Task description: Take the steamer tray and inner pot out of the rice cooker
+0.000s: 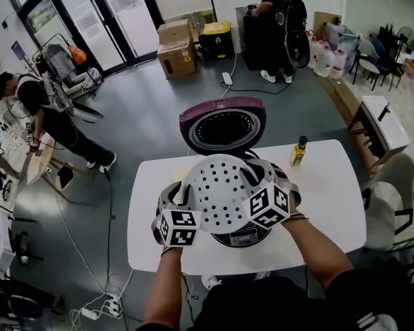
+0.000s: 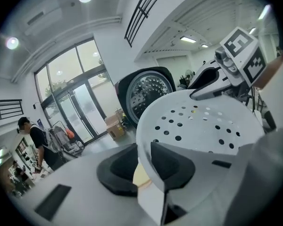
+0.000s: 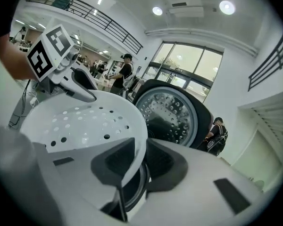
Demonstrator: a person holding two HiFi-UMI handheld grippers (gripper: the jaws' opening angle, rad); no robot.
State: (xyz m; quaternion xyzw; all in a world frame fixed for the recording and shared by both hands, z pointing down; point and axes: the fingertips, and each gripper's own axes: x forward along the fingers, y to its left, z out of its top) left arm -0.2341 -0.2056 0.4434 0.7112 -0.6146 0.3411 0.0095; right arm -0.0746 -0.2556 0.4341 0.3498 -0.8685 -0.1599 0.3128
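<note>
In the head view the steamer tray (image 1: pixel 221 188) – white, round and perforated – is held directly over the rice cooker (image 1: pixel 243 237), whose body is seen only as a dark sliver below the tray's near edge. The left gripper (image 1: pixel 174 197) is clamped on the rim at the cooker's left, the right gripper (image 1: pixel 279 188) on the rim at its right, so the line between the two grips runs straight across the cooker and neither hand is the nearer. The open lid (image 1: pixel 223 124) stands behind the cooker, a small bottle (image 1: pixel 299 151) is set on the table (image 1: pixel 331 205) behind and to the right of it, and bare table top lies on either side, where the tray could presumably be put down. The inner pot is hidden entirely under the tray. In the left gripper view the jaws are seen drawn narrow on the tray's thin rim (image 2: pixel 144 161), one pad inside and one outside, with the cooker's lid (image 2: pixel 148 95) beyond. In the right gripper view the same narrow pinch is shown on the opposite rim (image 3: pixel 141 159); a dark ring below the rim (image 3: pixel 134 192) is likely the cooker's mouth – whether the pot sits in it cannot be made out.
</note>
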